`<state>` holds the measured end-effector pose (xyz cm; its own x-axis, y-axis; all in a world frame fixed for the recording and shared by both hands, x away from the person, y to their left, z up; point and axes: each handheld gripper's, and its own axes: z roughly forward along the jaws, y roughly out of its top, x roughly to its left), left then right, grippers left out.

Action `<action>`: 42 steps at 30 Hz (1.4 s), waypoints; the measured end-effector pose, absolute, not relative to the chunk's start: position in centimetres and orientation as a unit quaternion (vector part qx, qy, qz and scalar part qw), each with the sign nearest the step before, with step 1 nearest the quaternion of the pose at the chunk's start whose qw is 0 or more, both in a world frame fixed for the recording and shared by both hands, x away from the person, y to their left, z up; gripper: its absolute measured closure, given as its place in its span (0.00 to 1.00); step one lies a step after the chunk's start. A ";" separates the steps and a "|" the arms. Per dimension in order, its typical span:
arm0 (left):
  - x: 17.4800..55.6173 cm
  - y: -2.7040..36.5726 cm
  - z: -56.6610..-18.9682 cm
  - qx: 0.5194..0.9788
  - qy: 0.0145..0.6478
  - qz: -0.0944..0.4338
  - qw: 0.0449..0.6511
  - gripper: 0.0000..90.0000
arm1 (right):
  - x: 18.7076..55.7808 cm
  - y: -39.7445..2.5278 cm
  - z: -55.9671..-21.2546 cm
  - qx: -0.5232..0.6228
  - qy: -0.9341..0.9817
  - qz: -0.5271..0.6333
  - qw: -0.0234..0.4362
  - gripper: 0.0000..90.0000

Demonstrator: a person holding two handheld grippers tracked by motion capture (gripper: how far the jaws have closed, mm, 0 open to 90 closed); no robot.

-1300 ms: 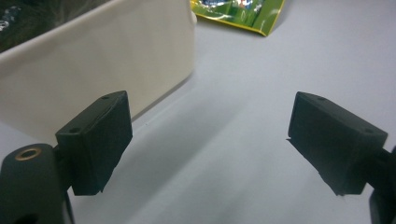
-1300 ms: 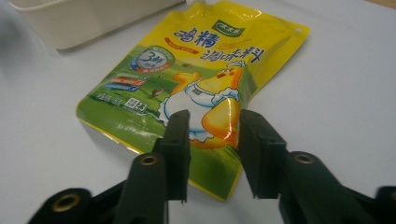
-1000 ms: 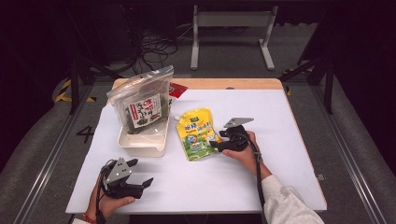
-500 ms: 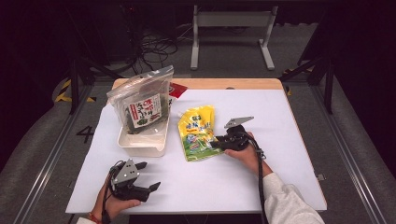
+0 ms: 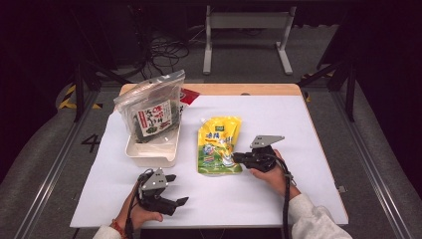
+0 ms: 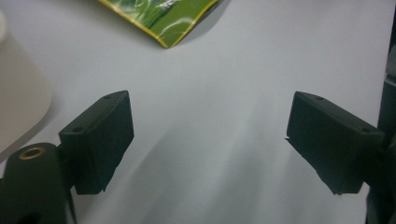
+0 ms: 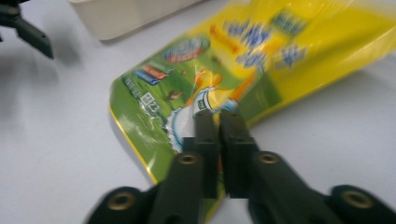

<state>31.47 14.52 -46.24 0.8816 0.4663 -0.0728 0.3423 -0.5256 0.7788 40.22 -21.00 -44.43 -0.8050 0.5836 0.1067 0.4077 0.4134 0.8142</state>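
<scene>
A yellow and green snack pouch lies on the white table at the middle. My right gripper comes in from the right and is shut on the pouch's lower right edge. In the right gripper view the two jaws pinch together on the pouch, whose far yellow end is blurred. My left gripper rests near the front edge, left of centre. It stands open with nothing between its fingers, and its view looks over bare table toward a corner of the pouch.
A white tray stands at the left. In it leans a clear bag of dark seaweed. A red packet peeks out behind it. The tray's rim is close on the left gripper's left side.
My left hand has slid its gripper right along the front edge and turned it toward the pouch. The pouch has shifted slightly right with my right gripper.
</scene>
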 end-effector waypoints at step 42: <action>34.3 11.4 -46.8 0.869 0.269 0.004 0.415 0.16 | 35.8 -18.8 -45.1 0.250 0.841 0.477 0.052 0.86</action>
<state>34.31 11.39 -46.80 0.8549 0.4716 -0.2160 0.4646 -0.5111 0.7231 35.83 -18.84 -45.10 -0.8697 0.4699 0.1507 0.3702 0.4193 0.8290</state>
